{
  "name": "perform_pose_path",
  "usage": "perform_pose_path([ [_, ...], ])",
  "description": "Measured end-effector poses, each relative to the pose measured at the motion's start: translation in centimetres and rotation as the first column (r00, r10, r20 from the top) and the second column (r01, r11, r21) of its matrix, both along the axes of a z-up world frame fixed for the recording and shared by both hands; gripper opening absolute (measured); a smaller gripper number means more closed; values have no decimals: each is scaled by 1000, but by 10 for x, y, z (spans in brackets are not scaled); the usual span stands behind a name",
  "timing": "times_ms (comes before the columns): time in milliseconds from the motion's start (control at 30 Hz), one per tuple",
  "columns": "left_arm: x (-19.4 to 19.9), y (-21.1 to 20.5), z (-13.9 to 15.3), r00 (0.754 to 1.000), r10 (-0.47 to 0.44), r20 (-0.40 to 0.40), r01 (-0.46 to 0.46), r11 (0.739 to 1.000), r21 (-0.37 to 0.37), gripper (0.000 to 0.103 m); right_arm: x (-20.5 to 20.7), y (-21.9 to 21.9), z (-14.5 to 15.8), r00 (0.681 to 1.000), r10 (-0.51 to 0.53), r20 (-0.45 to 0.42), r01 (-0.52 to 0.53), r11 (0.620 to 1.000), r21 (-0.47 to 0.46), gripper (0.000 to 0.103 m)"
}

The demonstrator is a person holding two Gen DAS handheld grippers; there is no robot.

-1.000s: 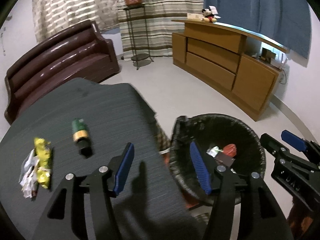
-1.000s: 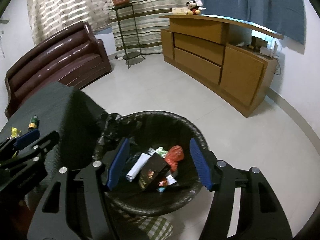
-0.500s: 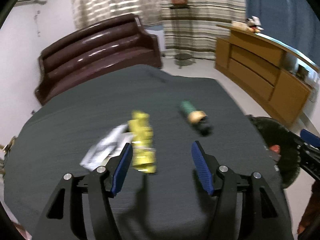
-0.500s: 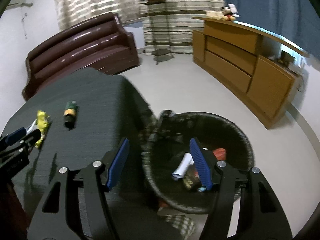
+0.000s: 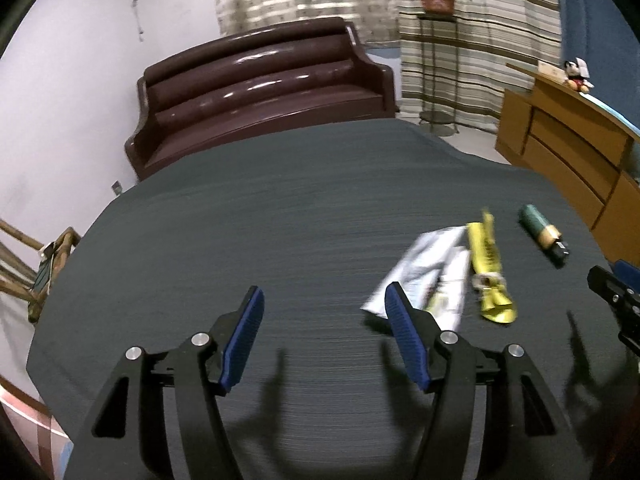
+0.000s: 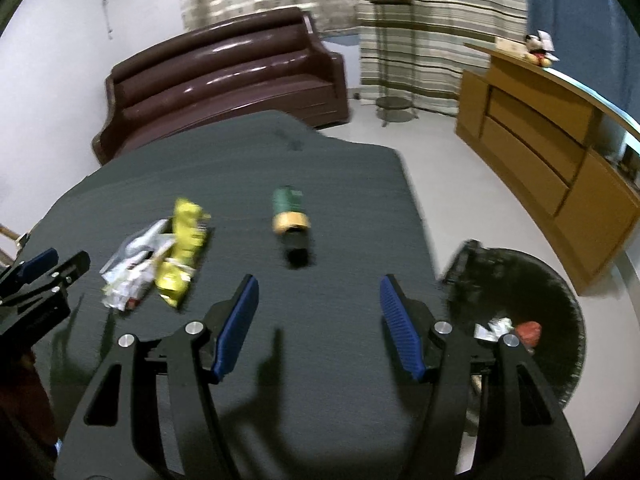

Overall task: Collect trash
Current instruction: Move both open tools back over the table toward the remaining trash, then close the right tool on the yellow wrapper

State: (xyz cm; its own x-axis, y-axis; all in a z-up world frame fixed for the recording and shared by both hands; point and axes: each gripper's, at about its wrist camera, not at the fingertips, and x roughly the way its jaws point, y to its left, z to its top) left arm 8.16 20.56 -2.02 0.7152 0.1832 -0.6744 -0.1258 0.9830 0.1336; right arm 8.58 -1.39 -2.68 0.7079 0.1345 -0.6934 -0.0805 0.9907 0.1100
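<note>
both tongs (image 5: pixel 324 334) (image 6: pixel 318 320) agape over table (image 5: pixel 280 220) (wrappers (image 5: pixel 444 268) unclaimed).

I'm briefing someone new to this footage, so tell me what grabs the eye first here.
On the dark tabletop, a yellow wrapper lies against crumpled white wrappers, with a green-and-gold bottle on its side to their right. Both the left gripper and right gripper hang open and empty above the table. A black-lined trash bin with litter inside stands on the floor off the table's right edge.
</note>
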Motion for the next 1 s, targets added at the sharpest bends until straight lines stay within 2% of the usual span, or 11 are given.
perform_pose_path([
  [233, 7, 25, -3, 999, 43, -4, -43, 999, -12, 62, 16, 49, 2, 998, 70, -11, -70, 997, -16, 61],
  [567, 14, 45, -9, 998, 60, -27, -61, 998, -34, 62, 30, 88, -9, 993, 104, -63, -108, 992, -63, 59],
  [633, 17, 47, -10, 998, 52, -31, -53, 998, -44, 62, 35, 91, -12, 992, 97, -80, -103, 991, -82, 51],
  [867, 22, 41, -12, 999, 7, -32, -9, 998, -62, 62, 39, 98, -23, 988, 96, -122, -109, 988, -105, 47],
  [900, 23, 40, -13, 999, -2, -32, 0, 998, -64, 62, 40, 98, -23, 988, 96, -122, -109, 988, -110, 42],
  [933, 24, 39, -13, 999, -7, -33, 5, 998, -66, 62, 40, 97, -23, 988, 96, -120, -110, 988, -111, 31],
  [1000, 25, 37, -13, 999, -20, -35, 17, 997, -71, 62, 41, 95, -23, 988, 96, -122, -109, 988, -105, 24],
])
